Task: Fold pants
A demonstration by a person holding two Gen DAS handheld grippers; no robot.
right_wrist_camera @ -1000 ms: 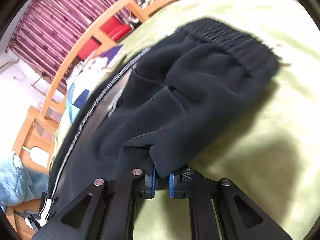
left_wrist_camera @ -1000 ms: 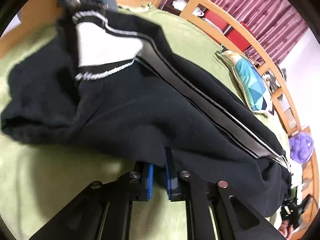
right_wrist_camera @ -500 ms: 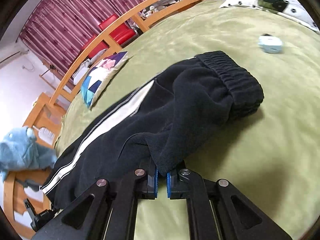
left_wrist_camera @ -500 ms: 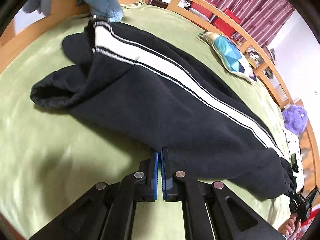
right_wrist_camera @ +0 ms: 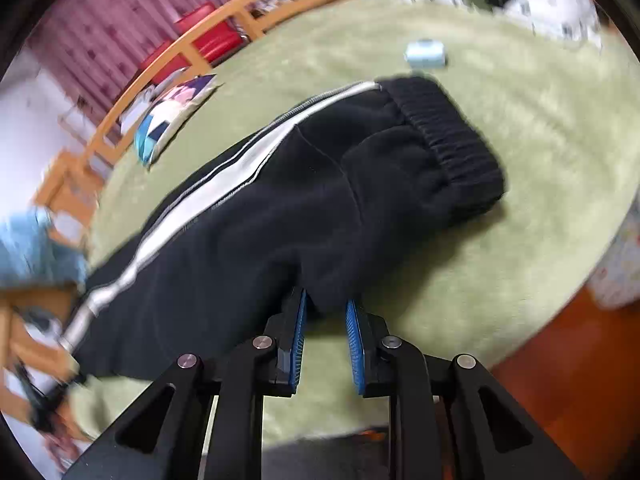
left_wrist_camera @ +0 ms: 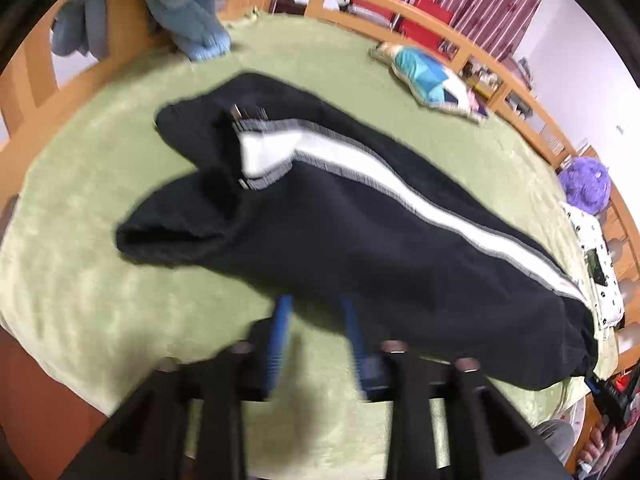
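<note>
Black pants (left_wrist_camera: 360, 240) with a white side stripe lie folded lengthwise on the green bed cover, cuffs at the left in the left wrist view. In the right wrist view the pants (right_wrist_camera: 280, 216) show their ribbed waistband (right_wrist_camera: 448, 136) at the upper right. My left gripper (left_wrist_camera: 318, 316) is open at the pants' near edge, its blue pads apart, holding nothing. My right gripper (right_wrist_camera: 326, 310) is open too, with the near edge of the fabric lying between its tips.
A green cover (left_wrist_camera: 100, 300) spans the bed inside a wooden rail (left_wrist_camera: 460, 40). A patterned pillow (left_wrist_camera: 432, 80), a blue plush toy (left_wrist_camera: 188, 8), a purple plush (left_wrist_camera: 584, 184) and a small light-blue box (right_wrist_camera: 426, 54) lie around the pants.
Both grippers held the pants' near edge and lowered it onto the bed. Now both have opened and let go, and have drawn back a little.
</note>
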